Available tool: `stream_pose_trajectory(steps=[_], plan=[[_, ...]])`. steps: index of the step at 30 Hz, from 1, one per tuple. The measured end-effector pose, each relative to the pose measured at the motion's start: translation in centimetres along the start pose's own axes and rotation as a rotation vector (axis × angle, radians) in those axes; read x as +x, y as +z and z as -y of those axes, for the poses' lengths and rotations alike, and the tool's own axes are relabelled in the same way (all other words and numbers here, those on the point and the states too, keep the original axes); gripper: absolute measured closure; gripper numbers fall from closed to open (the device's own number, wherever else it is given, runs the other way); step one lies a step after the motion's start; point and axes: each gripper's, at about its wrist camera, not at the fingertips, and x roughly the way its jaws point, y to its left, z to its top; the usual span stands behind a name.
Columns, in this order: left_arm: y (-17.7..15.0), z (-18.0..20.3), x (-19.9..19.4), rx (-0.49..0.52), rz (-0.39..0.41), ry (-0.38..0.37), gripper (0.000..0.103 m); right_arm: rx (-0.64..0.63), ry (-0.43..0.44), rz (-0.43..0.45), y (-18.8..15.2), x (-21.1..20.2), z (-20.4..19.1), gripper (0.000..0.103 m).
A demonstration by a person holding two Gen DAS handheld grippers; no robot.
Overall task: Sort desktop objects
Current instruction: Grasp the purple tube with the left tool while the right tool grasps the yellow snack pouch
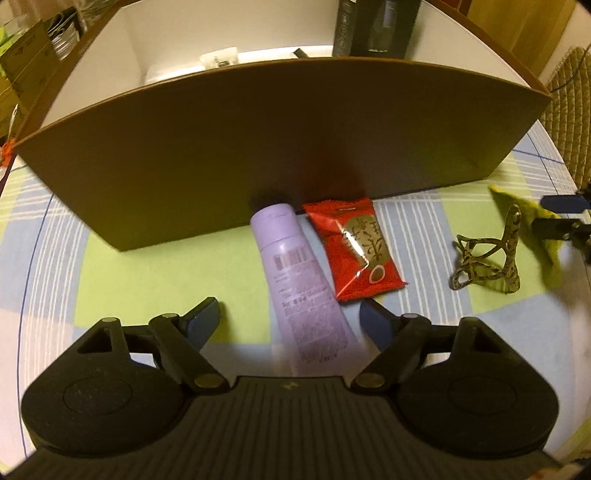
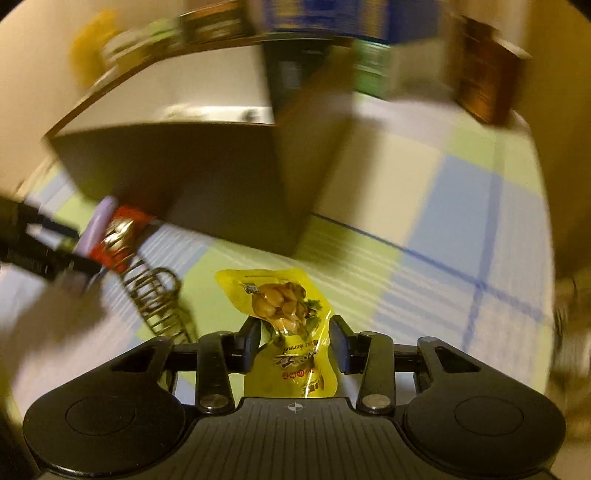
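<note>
A purple tube (image 1: 295,280) lies on the checked tablecloth, its cap end touching the brown box (image 1: 280,147). My left gripper (image 1: 288,317) is open, its fingers on either side of the tube's lower half. A red snack packet (image 1: 356,249) lies just right of the tube. A patterned wire stand (image 1: 487,262) lies further right. My right gripper (image 2: 295,339) is shut on a yellow nut packet (image 2: 284,325) above the cloth, right of the box's corner (image 2: 288,192); the view is blurred. The left gripper (image 2: 40,251) shows at its left edge.
The brown box has a white inside holding small white items (image 1: 218,59) and a tall black carton (image 1: 373,26). Cartons and clutter (image 1: 26,62) stand at the far left. A wicker chair (image 1: 569,110) is at the right, past the table's edge.
</note>
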Motion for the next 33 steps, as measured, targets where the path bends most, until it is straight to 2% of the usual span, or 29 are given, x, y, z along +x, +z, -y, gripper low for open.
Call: stream_pose_trajectory(steps=[3,6,9,13,19,28,33], plan=[[0.3,0.4,0.3,0.058,0.013,0.014,0.033,0.181,0.017,0.005,-0.8,-0.9,1.7,0.066],[0.5,0.4,0.2,0.1,0.021,-0.005,0.043,0.303,0.031,0.013,-1.7,-1.7,2.8,0.066],[0.4,0.1,0.0,0.145,0.021,-0.034,0.055,0.366,0.03,0.013,-2.2,-2.2,3.3,0.066],[0.0,-0.6,-0.5,0.188,0.019,-0.057,0.069,0.384,0.01,0.013,-2.6,-2.8,3.0,0.066],[0.0,-2.3,-0.6,0.148,0.021,-0.053,0.068,0.36,-0.062,0.013,-2.8,-3.0,2.2,0.066],[1.9,-0.9,0.8,0.158,0.055,-0.05,0.069,0.341,-0.112,0.019,-2.4,-2.6,1.4,0.066],[1.9,-1.0,0.5,0.177,0.064,-0.053,0.075,0.334,-0.127,0.024,-2.6,-2.7,0.9,0.066]])
